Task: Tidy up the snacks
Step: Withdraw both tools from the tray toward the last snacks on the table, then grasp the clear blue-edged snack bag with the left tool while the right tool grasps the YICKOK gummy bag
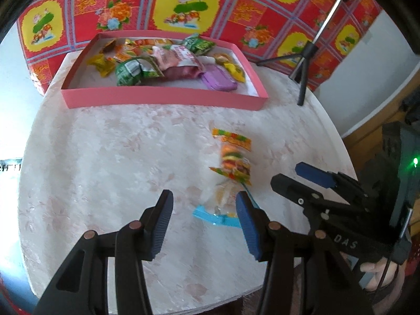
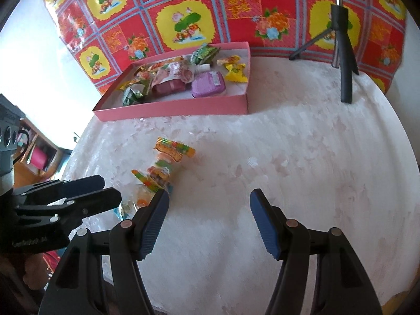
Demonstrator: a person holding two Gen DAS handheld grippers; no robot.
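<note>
Two snack packets are lying on the round table (image 1: 105, 157), outside the pink tray (image 1: 162, 97), and they are hard to read because the pictures are blurring them. On the far part of the table the tray is sitting in front of a red patterned cloth (image 1: 236, 13), and it is holding many packets in a heap; they are overlapping, so their number cannot be told. A purple packet (image 2: 208, 84) and a green packet (image 1: 131, 71) are the clearest among them. A tripod (image 1: 302, 73) is standing to the right of the tray, and its top is cut off in the right wrist view.

Nearer, the colourful snack packet (image 1: 232, 155) is showing orange, yellow, green and red print, with a clear middle. Just below it, the clear packet with a blue edge (image 1: 218, 210) is partly hiding behind a finger.

Both grippers are hovering over the table with nothing between their fingers. The left gripper (image 1: 204, 220) is standing moderately apart, its right finger covering the edge of the clear packet. The right gripper (image 2: 208, 223) is standing wide over bare table, just right of the packets.
</note>
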